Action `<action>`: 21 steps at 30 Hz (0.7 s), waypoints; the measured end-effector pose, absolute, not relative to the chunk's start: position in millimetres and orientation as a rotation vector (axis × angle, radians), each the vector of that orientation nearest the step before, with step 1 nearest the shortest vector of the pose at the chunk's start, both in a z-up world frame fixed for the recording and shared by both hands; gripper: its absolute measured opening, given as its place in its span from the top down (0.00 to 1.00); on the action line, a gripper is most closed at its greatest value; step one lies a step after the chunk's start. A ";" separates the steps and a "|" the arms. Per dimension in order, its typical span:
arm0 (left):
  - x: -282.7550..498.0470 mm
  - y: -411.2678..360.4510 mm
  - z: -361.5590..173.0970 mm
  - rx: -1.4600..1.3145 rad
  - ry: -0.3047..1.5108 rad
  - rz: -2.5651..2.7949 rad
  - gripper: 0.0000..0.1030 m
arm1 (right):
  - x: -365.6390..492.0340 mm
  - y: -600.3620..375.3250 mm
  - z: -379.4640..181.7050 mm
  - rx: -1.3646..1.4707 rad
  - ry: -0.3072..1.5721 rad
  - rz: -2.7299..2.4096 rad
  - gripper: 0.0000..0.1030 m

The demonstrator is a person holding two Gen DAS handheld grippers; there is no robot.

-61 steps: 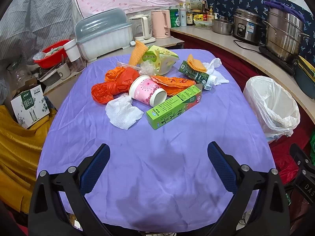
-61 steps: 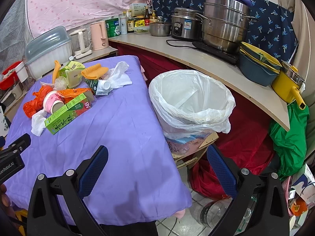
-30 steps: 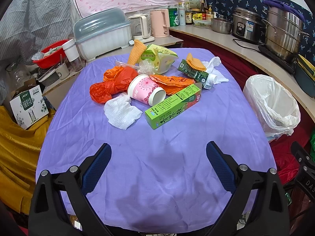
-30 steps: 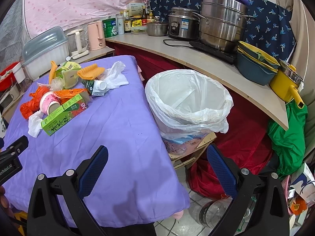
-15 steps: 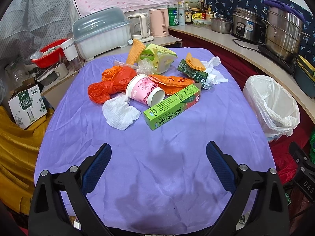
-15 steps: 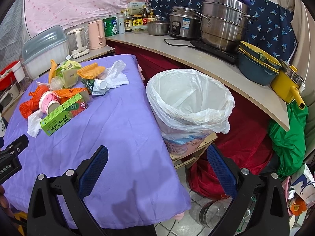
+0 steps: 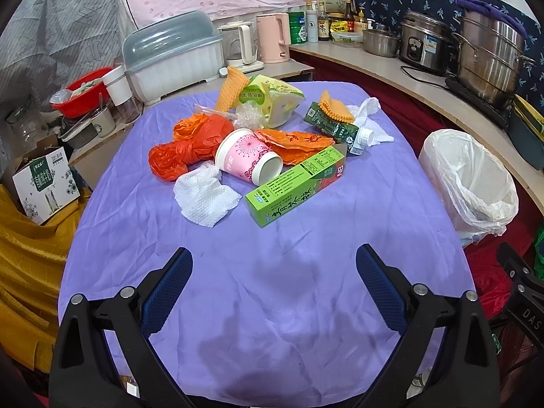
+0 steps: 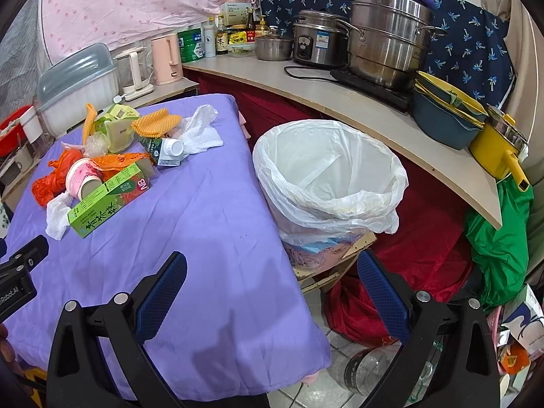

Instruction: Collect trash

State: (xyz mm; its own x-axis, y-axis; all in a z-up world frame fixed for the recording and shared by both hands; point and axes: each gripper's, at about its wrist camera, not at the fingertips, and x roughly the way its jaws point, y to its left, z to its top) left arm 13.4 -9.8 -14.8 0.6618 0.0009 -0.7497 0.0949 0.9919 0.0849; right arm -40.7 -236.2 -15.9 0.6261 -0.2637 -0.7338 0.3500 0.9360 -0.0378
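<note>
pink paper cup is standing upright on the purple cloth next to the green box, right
Not quite: the pink paper cup lies on its side, not upright, as the left wrist view shows. It is on the purple cloth next to the green box.

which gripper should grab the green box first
Left. The left hand-held gripper is open and faces the green box head-on. The right hand-held gripper points towards the bin, box off to its left.

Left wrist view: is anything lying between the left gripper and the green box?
Nothing. In the left wrist view, only bare purple cloth lies between the open left gripper and the green box; the other trash lies beside or beyond the box.
</note>
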 end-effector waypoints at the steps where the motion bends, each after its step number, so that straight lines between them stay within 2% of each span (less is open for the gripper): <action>1: 13.6 -11.1 -15.0 0.120 0.847 -0.055 0.10 | -40.7 -236.2 -15.9 0.112 0.822 -0.353 0.07; 9: 29.8 4.8 -17.5 0.079 0.866 -0.062 0.10 | -23.3 -237.8 -15.6 0.112 0.807 -0.349 0.07; 21: 93.8 79.7 -40.3 -0.055 0.910 0.065 0.09 | 32.1 -222.9 -39.8 0.130 0.822 -0.314 0.07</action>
